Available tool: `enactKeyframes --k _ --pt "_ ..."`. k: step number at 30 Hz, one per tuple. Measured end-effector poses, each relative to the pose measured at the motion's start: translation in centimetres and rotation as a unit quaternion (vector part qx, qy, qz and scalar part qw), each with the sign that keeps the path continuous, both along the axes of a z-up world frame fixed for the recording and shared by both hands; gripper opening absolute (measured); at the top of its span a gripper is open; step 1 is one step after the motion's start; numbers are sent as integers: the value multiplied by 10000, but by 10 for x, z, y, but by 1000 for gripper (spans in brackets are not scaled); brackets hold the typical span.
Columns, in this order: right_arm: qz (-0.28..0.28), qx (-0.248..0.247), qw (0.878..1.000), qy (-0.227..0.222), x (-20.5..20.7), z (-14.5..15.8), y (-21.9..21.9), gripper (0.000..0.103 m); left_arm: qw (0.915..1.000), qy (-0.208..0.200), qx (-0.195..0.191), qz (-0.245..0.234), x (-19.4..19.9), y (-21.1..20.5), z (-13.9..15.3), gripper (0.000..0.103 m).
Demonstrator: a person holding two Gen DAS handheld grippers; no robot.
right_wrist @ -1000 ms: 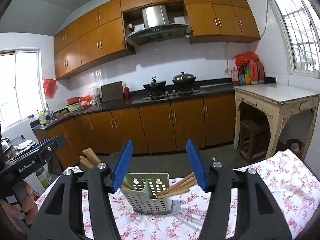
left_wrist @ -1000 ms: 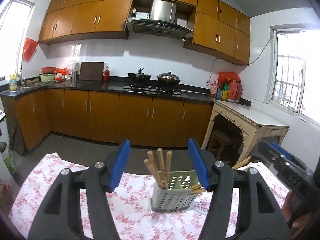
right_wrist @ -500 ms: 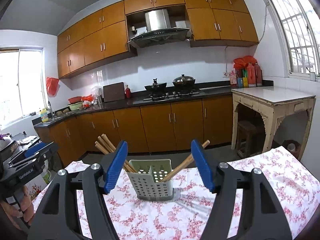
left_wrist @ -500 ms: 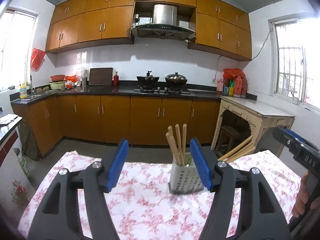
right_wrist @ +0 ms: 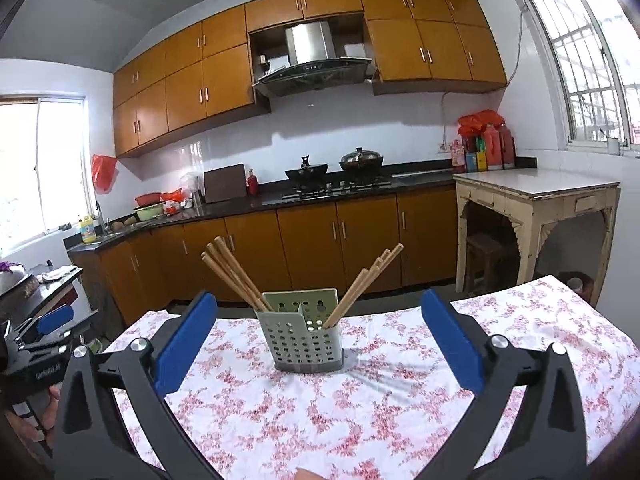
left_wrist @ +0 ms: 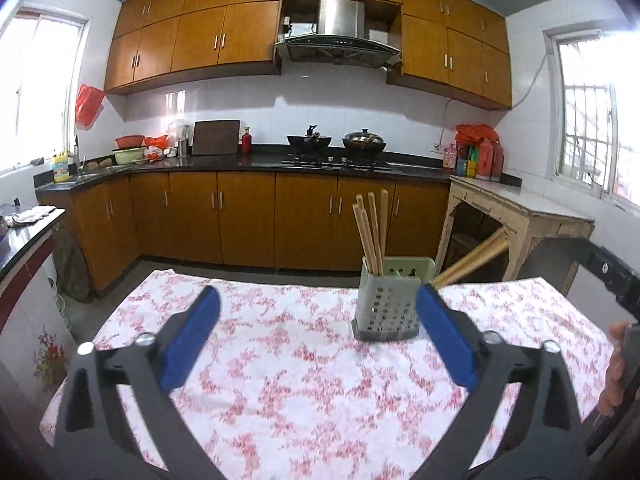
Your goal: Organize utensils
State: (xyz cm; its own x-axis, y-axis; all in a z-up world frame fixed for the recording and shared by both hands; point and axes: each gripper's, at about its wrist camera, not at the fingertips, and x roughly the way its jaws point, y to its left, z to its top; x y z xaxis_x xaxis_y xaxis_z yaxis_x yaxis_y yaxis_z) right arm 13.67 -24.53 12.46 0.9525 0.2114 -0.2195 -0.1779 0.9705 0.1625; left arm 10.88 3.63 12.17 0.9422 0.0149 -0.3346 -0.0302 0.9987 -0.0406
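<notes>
A grey-green perforated utensil holder (right_wrist: 304, 334) stands on the floral tablecloth (right_wrist: 360, 408). It also shows in the left wrist view (left_wrist: 390, 308). Several wooden chopsticks (right_wrist: 236, 276) lean left in one compartment and several more (right_wrist: 366, 280) lean right in the other. In the left wrist view one bunch (left_wrist: 372, 232) stands upright and the other (left_wrist: 472, 256) leans right. My left gripper (left_wrist: 316, 340) is open and empty, back from the holder. My right gripper (right_wrist: 316, 344) is open and empty, with the holder seen between its fingers, farther off.
Wooden kitchen cabinets (left_wrist: 248, 216) and a dark counter with a stove and pots (left_wrist: 336, 148) lie behind the table. A pale side table (right_wrist: 532, 208) stands at the right. The other gripper shows at the frame edge in the left wrist view (left_wrist: 616, 280) and in the right wrist view (right_wrist: 36, 344).
Both grippers have drawn back and up from the holder, which now looks smaller and farther. Both stayed open and empty. The chopsticks stay in the holder.
</notes>
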Motion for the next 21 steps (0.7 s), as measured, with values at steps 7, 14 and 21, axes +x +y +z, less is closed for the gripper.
enactKeyframes --k 7,14,21 --pt "120 -204 9996 119 -52 -25 3 101 9994 103 340 -55 -53 -13 -26 99" --pt "-28 -627 9970 444 -77 -73 10 101 9981 454 392 124 -82 -14 -72 99" --pt "114 -393 9967 698 -96 -100 3 101 9979 509 135 382 -104 -5 -92 99"
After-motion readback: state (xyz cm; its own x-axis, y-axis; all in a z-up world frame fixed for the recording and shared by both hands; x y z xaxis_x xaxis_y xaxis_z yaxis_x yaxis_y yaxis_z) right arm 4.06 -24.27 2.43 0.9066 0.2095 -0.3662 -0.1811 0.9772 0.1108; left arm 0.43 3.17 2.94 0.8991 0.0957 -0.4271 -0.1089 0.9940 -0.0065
